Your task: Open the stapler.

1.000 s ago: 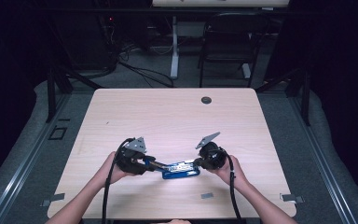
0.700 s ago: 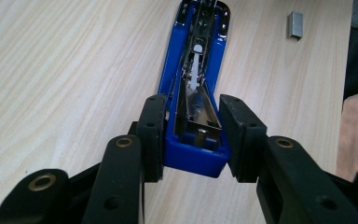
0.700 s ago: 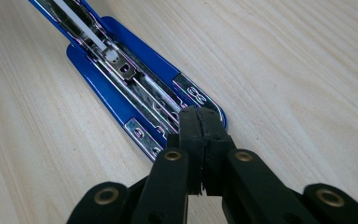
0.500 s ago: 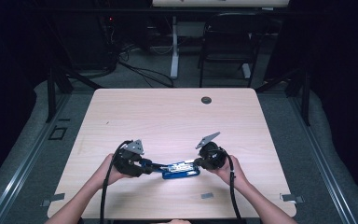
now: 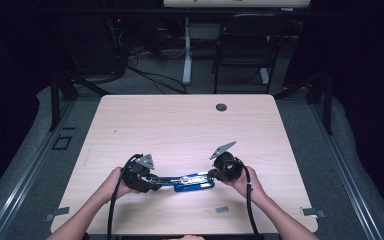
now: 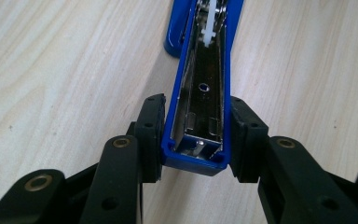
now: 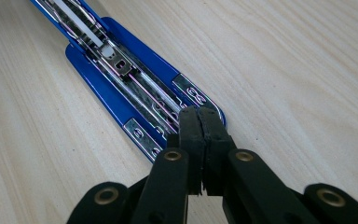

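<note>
- Blue stapler (image 5: 192, 181): it is lying opened out flat near the front edge of the table, between the two hands, with its length running left to right in the high view. Its top cover is swinging out toward the person's left, while its base and metal staple channel (image 7: 135, 88) are resting on the wood toward the right.
- Left gripper (image 6: 196, 140): its two black jaws are pressing on either side of the cover's blue tip — one pad on each flank — so it is gripping the stapler (the cover's hollow metal underside is facing the camera).
- Right gripper (image 7: 199, 140): its jaws are standing closed, pad against pad, at the front end of the base; whether they are pinching any part of it cannot be told.
- Table (image 5: 180, 125): the pale wooden top is carrying a small dark round disc (image 5: 221, 107) near its far edge, well apart from the stapler, and a small grey tab (image 5: 222, 209) near the front edge.
</note>
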